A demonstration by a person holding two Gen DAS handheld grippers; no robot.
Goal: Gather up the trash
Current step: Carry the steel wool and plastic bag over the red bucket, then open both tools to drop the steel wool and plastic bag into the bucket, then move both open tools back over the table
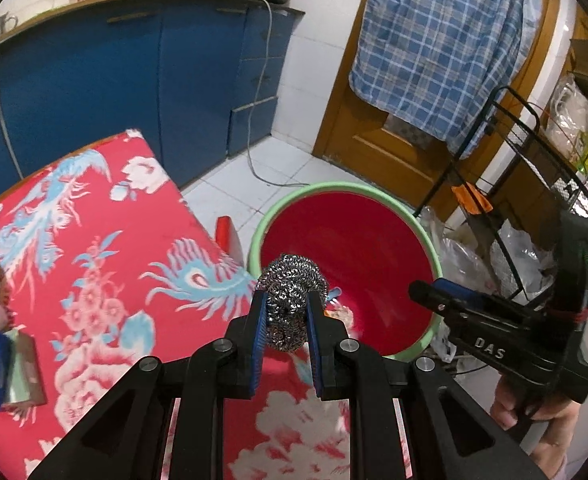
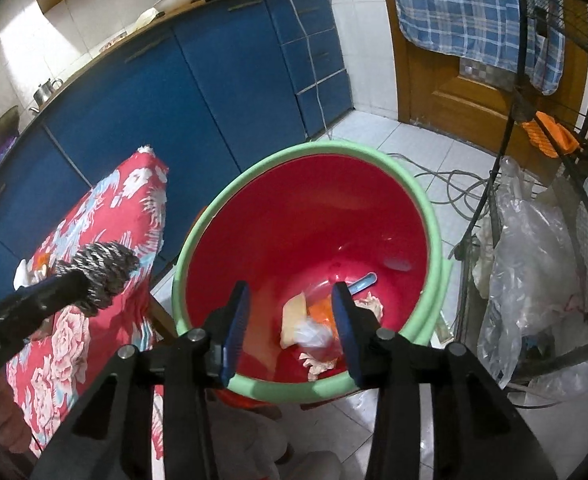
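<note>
From the left wrist view, a red flowered cloth (image 1: pixel 106 248) covers the surface, with blue cupboards (image 1: pixel 134 76) behind, white floor tiles and a wooden door (image 1: pixel 378 148) with a checked cloth hanging on it. The left tongs (image 1: pixel 287 312) are closed on a round steel scrubber (image 1: pixel 292 296), which sits at the surface's edge, just beside the red bin (image 1: pixel 358 264) with its green rim. The ball is squeezed a bit taller than wide. From the right wrist view, the right tongs (image 2: pixel 290 332) are open over the bin, holding nothing. Papers and scraps (image 2: pixel 314 328) lie at the bottom. The scrubber sits off to the left.
</note>
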